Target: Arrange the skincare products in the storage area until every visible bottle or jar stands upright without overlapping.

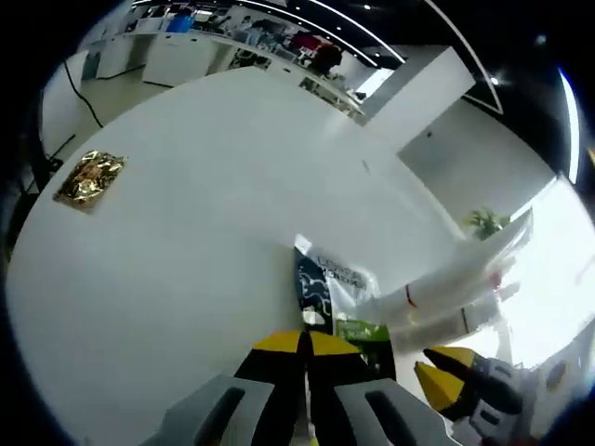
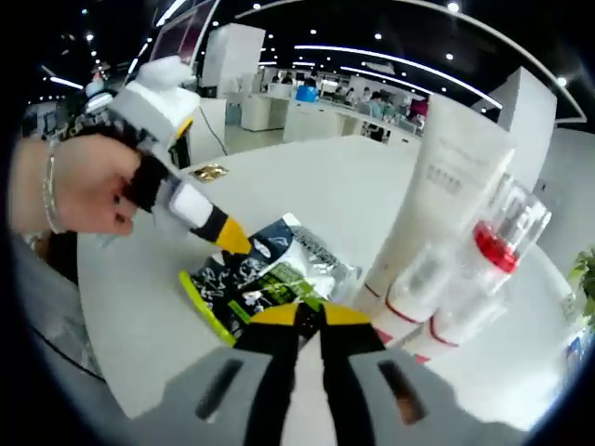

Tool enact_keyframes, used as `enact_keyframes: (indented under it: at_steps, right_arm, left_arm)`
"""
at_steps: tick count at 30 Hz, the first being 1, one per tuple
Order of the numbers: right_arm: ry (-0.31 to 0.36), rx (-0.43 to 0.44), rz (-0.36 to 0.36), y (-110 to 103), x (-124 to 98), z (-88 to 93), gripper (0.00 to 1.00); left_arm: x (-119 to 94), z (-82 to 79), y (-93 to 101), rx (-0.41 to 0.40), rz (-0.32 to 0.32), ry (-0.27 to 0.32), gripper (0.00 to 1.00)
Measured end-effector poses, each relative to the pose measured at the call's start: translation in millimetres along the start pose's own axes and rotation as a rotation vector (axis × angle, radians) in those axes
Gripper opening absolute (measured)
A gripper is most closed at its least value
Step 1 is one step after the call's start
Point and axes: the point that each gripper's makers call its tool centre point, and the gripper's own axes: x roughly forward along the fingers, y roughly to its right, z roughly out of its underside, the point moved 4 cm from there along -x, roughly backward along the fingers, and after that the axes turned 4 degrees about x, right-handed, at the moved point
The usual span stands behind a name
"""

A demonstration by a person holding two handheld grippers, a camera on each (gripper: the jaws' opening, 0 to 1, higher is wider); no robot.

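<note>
right gripper view had the right gripper (image 2: pixel 310 316) nearest, jaws pressed together on nothing, above a flat sachet (image 2: pixel 265 274). just right stood a white tube (image 2: pixel 437 195) with two clear bottles (image 2: pixel 483 269) touching it. beyond, the left gripper (image 2: pixel 228 237), jaws also pressed together, met the sachet. farther off lay a gold packet (image 1: pixel 90 178). a careless nudge could have toppled the crowded bottles.

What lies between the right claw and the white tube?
In the right gripper view, two small clear bottles with red bands stand between the right claw and the tall white tube, right against the tube's base.
</note>
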Motion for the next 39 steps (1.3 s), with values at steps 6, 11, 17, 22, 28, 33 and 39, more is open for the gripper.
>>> enact_keyframes:
  at_steps: [6,11,17,22,28,33,39]
  right_arm:
    - [-0.159,-0.007,-0.025,-11,12,35.6,0.04]
    - [-0.132,-0.012,-0.030,-6,13,32.1,0.02]
    - [-0.133,-0.019,-0.028,-5,15,31.7,0.02]
    - [-0.126,-0.059,-0.020,-5,15,32.1,0.02]
    - [-0.124,0.002,-0.029,-2,15,32.4,0.02]
    - [-0.119,0.002,-0.015,-4,16,33.5,0.02]
    - [-0.120,0.005,-0.011,-4,16,33.2,0.02]
  left_arm:
    - [1,1.3,1.9,-0.004,-0.002,0.013,0.01]
    - [4,0.7,3.1,0.057,0.005,0.022,0.01]
    - [6,1.3,1.3,0.195,-0.028,0.030,0.04]
    - [4,-2.5,-2.6,0.273,-0.073,0.059,0.08]
    - [1,-5.4,-8.1,0.497,-0.152,0.087,0.10]
    - [4,-5.8,-12.3,0.711,-0.262,0.096,0.09]
    - [-1,-10.0,-18.1,0.652,-0.277,0.084,0.10]
